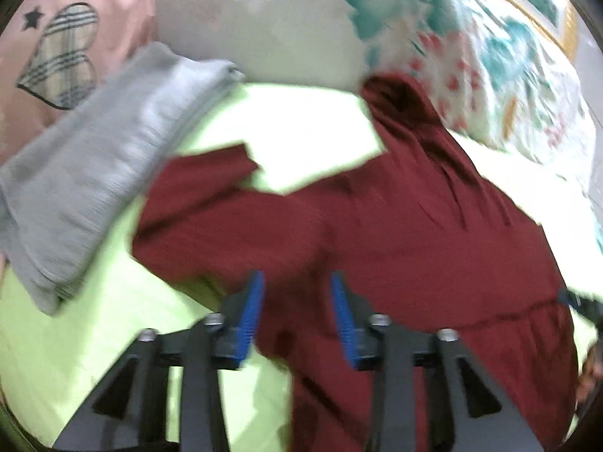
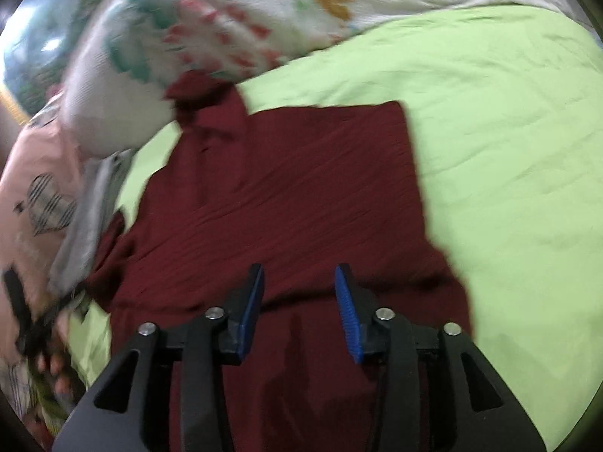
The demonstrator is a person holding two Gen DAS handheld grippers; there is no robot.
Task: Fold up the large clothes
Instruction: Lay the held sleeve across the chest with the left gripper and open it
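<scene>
Left wrist view: the picture is motion-blurred throughout, so fabric texture and seams are hard to read. The left gripper (image 1: 297, 282) stands with its blue pads parted and nothing between them. Below it a maroon garment (image 1: 395, 226) lies spread on a lime-green sheet (image 1: 316, 132); its lower part runs out of frame behind the gripper body. A folded grey cloth (image 1: 86, 173) lies left of the garment, its near end cut by the lens rim. Behind are a pink pillow with a heart print (image 1: 75, 45) and a white floral pillow (image 1: 471, 60). A dark object at the right edge cannot be identified.

Right wrist view: also blurred. The right gripper (image 2: 299, 277) is likewise parted and holds nothing, above the garment (image 2: 301, 173), whose upper portion lies flat with a straight far edge. The sheet (image 2: 508, 132) is bare on the right. At the lower left edge a hand (image 2: 52, 361) and black gear show only partly.
</scene>
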